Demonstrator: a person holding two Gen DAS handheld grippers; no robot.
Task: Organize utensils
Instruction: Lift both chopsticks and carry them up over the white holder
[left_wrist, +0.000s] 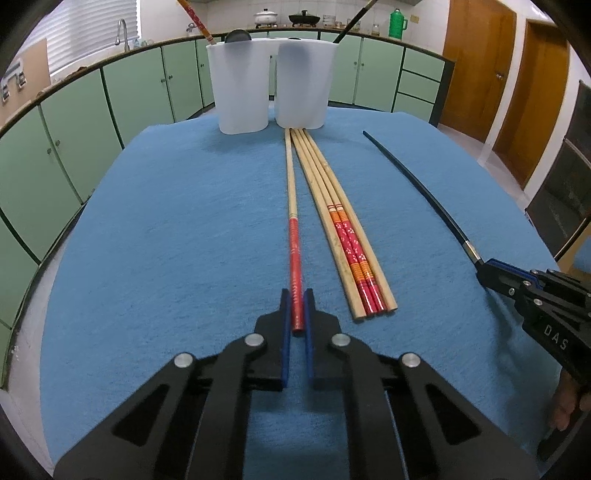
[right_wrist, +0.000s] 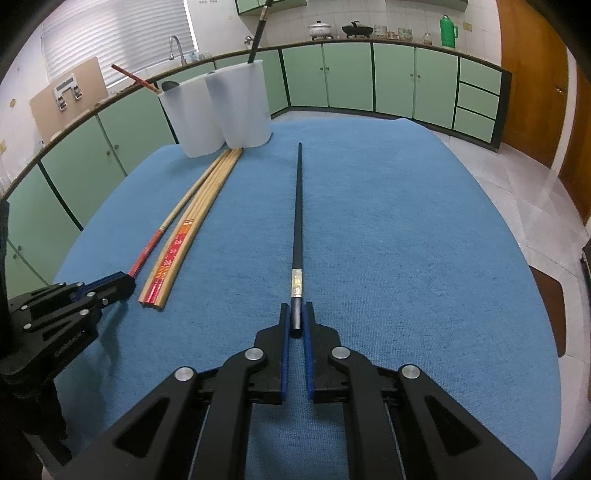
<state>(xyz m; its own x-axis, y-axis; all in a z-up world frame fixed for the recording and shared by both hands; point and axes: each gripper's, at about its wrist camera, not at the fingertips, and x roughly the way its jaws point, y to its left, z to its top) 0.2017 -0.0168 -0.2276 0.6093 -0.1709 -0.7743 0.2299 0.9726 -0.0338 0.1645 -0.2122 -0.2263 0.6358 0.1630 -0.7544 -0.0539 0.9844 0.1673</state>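
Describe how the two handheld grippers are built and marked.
Both the left gripper and right gripper are black plastic linkages with silver round pivot pins and blue ribbed pads lining the jaws. White lettering runs along each body's side.

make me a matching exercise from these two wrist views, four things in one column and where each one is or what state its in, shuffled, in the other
Things
1. red-handled chopstick
2. black chopstick
3. bundle of four chopsticks
4. white holder

Place or state
A. lying loose on the blue cloth, no gripper on it
B. end clamped in the left gripper
C. standing at the far edge of the cloth, utensils poking out
D. end clamped in the right gripper

Pairs: 1-B, 2-D, 3-A, 4-C
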